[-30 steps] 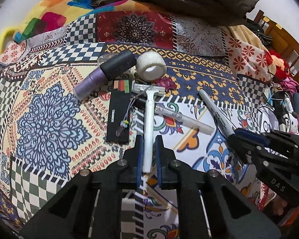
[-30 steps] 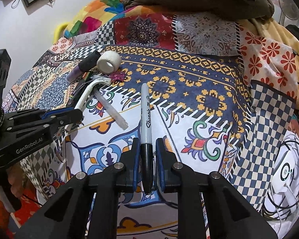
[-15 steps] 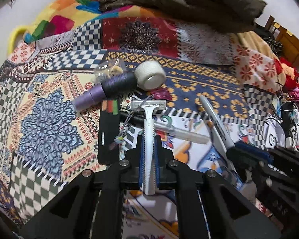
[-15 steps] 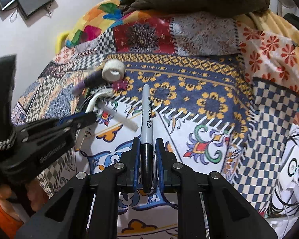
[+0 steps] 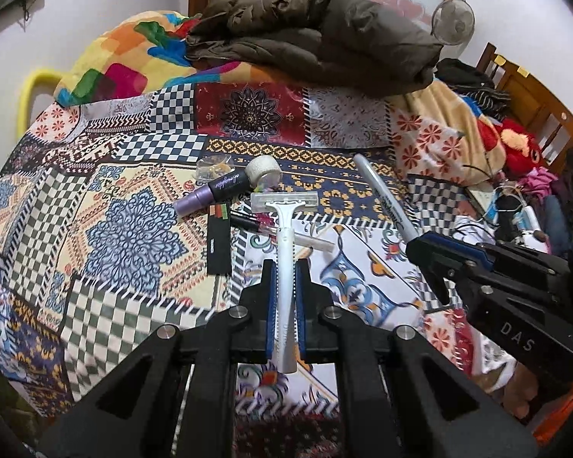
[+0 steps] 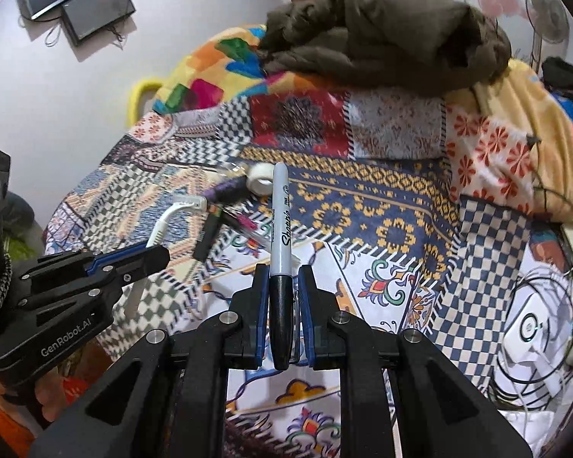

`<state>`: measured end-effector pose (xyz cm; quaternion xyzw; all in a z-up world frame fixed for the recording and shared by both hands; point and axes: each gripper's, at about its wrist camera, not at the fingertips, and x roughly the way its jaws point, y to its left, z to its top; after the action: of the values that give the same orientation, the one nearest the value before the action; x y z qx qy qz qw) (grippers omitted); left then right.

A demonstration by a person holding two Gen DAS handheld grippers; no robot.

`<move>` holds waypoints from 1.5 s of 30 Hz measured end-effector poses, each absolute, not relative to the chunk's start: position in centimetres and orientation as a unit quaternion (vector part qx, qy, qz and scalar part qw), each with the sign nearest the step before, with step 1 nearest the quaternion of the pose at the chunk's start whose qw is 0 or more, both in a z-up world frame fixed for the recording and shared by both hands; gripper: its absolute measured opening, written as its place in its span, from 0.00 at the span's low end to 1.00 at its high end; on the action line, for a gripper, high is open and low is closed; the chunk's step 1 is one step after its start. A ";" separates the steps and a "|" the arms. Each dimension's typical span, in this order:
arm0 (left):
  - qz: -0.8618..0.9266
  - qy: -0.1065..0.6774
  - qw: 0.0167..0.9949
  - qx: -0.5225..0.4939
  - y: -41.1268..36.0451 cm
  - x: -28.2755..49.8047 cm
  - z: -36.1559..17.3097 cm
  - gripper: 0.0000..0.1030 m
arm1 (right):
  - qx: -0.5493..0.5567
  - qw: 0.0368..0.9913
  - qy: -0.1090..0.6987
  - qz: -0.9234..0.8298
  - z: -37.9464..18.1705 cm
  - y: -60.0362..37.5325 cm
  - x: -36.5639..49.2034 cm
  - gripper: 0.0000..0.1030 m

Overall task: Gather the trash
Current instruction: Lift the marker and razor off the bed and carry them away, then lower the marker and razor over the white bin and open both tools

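Your left tongs grip a white razor by its handle, lifted above the patterned bed; your right tongs clamp a black marker by its cap, also raised, with a tape roll lying beyond on the bed

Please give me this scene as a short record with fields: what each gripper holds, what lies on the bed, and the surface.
left gripper: shut on the white plastic disposable razor, head pointing away
right gripper: shut on the grey marker with black cap, cap end toward the camera
on the bed: purple and black cosmetic tube, white roll of tape, flat black card, small clear bag
surface: patterned patchwork bedspread
far end: folded brown jacket
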<state>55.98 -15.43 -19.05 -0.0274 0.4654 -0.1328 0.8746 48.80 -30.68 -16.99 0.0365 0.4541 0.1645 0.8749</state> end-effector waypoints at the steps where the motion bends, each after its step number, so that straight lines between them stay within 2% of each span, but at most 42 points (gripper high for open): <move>1: -0.128 0.465 0.876 -0.025 -15.2 55.7 -18.8 0.07 | 0.032 0.877 0.450 0.166 -16.5 -30.5 48.4 0.14; 12: -0.081 0.455 0.885 -0.050 -10.5 49.9 -16.2 0.07 | 0.023 0.876 0.443 0.186 -13.5 -28.8 44.5 0.14; 28: 0.022 0.407 0.909 -0.093 1.9 36.5 -10.3 0.07 | -0.009 0.882 0.404 0.244 -7.7 -20.5 36.5 0.14; 37: 0.075 0.386 0.913 -0.107 8.0 28.7 -8.7 0.07 | -0.035 0.869 0.397 0.294 -6.9 -13.6 31.9 0.14; 45: 0.121 0.386 0.908 -0.111 12.3 22.9 -9.6 0.07 | -0.064 0.844 0.405 0.344 -8.1 -7.0 28.7 0.14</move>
<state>22.91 12.33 -9.65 -0.1114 0.3863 0.1209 0.9076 28.73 -6.99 -8.11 -0.0639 0.4053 0.3444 0.8444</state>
